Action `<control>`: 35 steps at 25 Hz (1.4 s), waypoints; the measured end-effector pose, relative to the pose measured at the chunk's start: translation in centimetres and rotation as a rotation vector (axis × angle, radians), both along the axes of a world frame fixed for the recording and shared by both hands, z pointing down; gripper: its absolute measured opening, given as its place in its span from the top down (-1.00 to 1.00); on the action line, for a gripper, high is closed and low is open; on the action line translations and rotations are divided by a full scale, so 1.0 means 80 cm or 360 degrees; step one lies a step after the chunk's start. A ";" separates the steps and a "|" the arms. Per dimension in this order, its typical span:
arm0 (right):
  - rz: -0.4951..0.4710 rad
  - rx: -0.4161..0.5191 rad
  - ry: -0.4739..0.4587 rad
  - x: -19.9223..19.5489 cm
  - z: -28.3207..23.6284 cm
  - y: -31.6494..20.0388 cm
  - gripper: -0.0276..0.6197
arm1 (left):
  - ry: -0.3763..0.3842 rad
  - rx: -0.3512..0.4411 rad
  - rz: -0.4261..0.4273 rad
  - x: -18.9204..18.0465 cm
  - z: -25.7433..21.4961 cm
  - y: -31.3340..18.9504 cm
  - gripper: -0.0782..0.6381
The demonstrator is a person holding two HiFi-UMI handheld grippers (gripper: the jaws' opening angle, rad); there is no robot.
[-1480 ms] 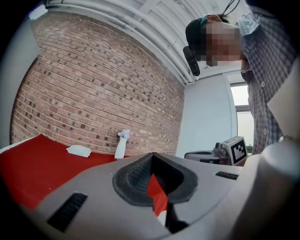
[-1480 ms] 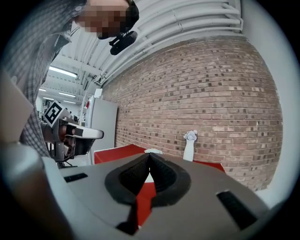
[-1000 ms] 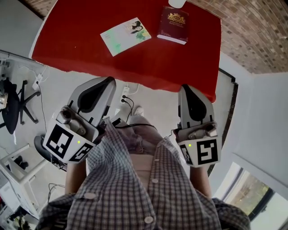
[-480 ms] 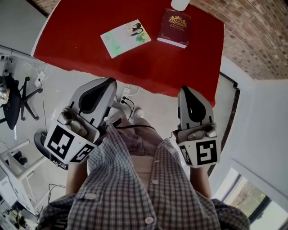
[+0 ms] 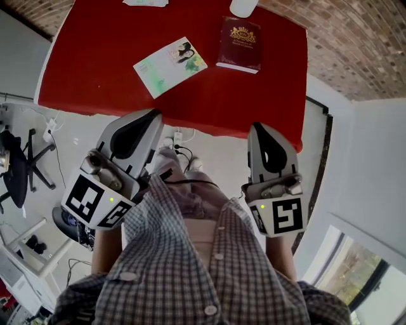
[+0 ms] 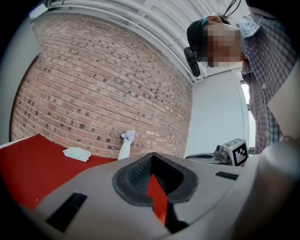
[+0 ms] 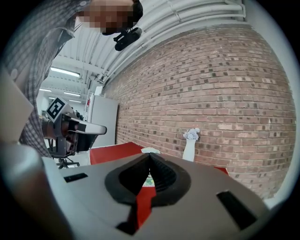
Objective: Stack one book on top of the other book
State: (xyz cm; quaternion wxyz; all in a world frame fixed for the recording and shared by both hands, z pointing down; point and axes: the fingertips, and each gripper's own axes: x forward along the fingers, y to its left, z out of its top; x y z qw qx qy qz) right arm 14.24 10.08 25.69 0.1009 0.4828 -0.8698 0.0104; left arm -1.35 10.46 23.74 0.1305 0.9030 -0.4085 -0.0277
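**Head view:** A person in a checked shirt [image 5: 190, 266] stands short of the red surface [image 5: 95, 76] with a claw in each hand. The left claw [image 5: 150, 115] and the right claw [image 5: 261, 127] hang just off the red surface's near edge, above the floor. Both are closed and carry nothing. The two books lie apart and unstacked on the red surface. A pale green book [image 5: 170, 65] sits flat and askew near its middle, and a maroon book [image 5: 239, 44] with a gold crest lies toward its far right part. The foot of a white vase [image 5: 243, 6] shows at the red surface's far edge. An office chair [image 5: 19, 152] stands on the floor off its left side.

**Left gripper view:** The left claw [image 6: 152, 158] has its jaws pressed together with nothing between them. A strip of the red surface [image 6: 28, 171] shows through the slot behind the pads. At the red surface's far edge, a white vase [image 6: 124, 150] of pale flowers and a tissue pack [image 6: 76, 153] stand before a brick wall [image 6: 93, 93]. The right claw [image 6: 197, 156] hangs off the red surface's right end.

**Right gripper view:** The right claw [image 7: 150, 157] is likewise closed and empty. Beyond it, the vase [image 7: 190, 149] rises from the red surface [image 7: 112, 152] against the brick wall [image 7: 211, 93]. The left claw [image 7: 101, 129] hangs off the red surface's left end.
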 end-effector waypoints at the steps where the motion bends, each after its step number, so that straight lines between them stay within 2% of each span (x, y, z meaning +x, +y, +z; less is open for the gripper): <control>1: 0.0013 0.0010 -0.0003 -0.007 -0.002 -0.007 0.89 | 0.0001 0.0001 0.0019 -0.005 -0.001 -0.009 0.76; 10: 0.0170 0.0019 0.0030 -0.061 -0.009 -0.058 0.89 | 0.0002 0.0016 0.0205 -0.051 -0.006 -0.084 0.76; 18: 0.0293 0.0041 0.0057 -0.105 -0.010 -0.084 0.89 | 0.0010 0.0045 0.0326 -0.092 -0.003 -0.126 0.76; 26: 0.0375 0.0025 0.0107 -0.132 0.001 -0.087 0.89 | -0.0014 0.0035 0.0359 -0.132 0.013 -0.148 0.76; 35: 0.0346 -0.0054 0.0145 -0.133 0.030 -0.105 0.89 | -0.0026 -0.0016 0.0275 -0.148 0.032 -0.162 0.76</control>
